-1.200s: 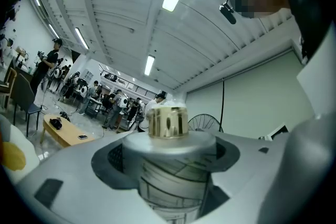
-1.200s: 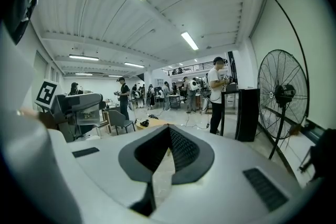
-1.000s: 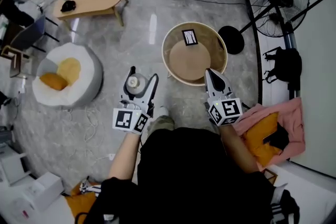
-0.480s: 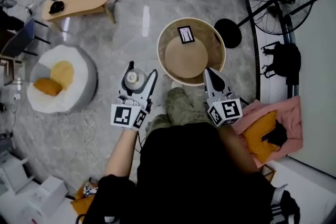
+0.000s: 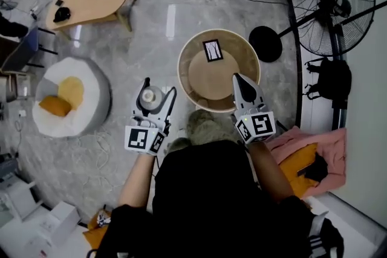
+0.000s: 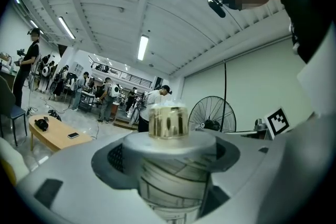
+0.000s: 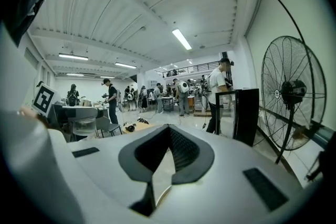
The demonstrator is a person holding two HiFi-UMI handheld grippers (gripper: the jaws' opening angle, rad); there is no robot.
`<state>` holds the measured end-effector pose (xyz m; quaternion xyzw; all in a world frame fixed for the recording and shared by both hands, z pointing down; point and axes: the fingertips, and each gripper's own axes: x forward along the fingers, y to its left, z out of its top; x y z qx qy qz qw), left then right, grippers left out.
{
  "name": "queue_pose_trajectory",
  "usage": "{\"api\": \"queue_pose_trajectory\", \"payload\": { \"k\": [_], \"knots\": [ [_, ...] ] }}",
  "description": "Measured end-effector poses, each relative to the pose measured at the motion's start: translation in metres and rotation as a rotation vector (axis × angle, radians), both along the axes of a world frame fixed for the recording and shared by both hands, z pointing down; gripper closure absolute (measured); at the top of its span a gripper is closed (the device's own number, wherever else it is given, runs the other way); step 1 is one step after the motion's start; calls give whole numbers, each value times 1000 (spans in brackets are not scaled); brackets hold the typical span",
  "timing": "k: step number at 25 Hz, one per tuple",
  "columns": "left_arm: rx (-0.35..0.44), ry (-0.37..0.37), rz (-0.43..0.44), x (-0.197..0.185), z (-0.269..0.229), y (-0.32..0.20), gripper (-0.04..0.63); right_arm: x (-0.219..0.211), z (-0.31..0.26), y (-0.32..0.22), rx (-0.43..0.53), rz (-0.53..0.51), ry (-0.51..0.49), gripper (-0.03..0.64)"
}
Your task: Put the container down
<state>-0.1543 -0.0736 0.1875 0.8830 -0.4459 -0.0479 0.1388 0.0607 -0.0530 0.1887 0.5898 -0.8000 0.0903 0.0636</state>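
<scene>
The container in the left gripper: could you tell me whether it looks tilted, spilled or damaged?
Nothing stands out. The line-patterned container with a gold-coloured cap sits upright and capped between the jaws of the left gripper, with no spill visible. The right gripper is shut and empty.

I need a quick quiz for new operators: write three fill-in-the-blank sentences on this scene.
1. The container with the gold lid is clamped in the ___ gripper.
2. The jaws of the right gripper are ___, with nothing between them.
3. The standing fan is on the person's ___ side.
Missing words: left; shut; right.
</scene>
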Motion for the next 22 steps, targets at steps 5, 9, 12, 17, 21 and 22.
{"api": "queue_pose_trajectory", "payload": {
  "k": [5, 9, 12, 17, 21, 22],
  "knots": [
    [-37, -4, 20, 43, 34, -37, 244, 30, 35, -34, -62, -20, -48, 595],
    [-61, -15, 4, 64, 63, -66, 244, 46, 64, -57, -109, -38, -71, 595],
    [-88, -19, -11, 76, 76, -80, 244, 57, 75, -73, -123, -59, -62, 595],
    [-112, -39, 1, 97, 88, -95, 244, 70, 92, -95, -142, -95, -61, 595],
    [-136, -47, -16, 101, 100, -105, 244, 75, 107, -114, -153, -114, -55, 595],
    [-143, -53, -15, 101, 105, -107, 244, 76, 110, -118, -155, -116, -49, 595]
  ]
}}
